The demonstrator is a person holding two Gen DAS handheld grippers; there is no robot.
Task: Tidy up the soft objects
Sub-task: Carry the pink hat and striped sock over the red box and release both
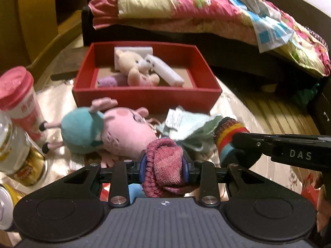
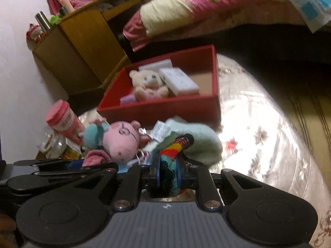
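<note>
My left gripper (image 1: 164, 165) is shut on a pink knitted sock (image 1: 165, 169), low over the table. My right gripper (image 2: 168, 175) is shut on a striped multicoloured sock (image 2: 171, 163); that sock also shows in the left wrist view (image 1: 227, 136). A pink pig plush (image 1: 107, 132) in a teal dress lies just ahead, next to a pale green cloth (image 1: 192, 132) with a white tag. Behind them stands a red box (image 1: 144, 97) holding a cream teddy (image 1: 134, 68), a purple soft item (image 1: 107, 81) and white boxes (image 1: 165, 70).
A pink-lidded cup (image 1: 18, 99), a clear bottle (image 1: 12, 144) and cans (image 1: 6, 200) stand at the left of the shiny table cover (image 2: 258, 144). A bed with pink quilts (image 1: 196, 6) lies behind. A wooden cabinet (image 2: 82, 47) stands at the back left.
</note>
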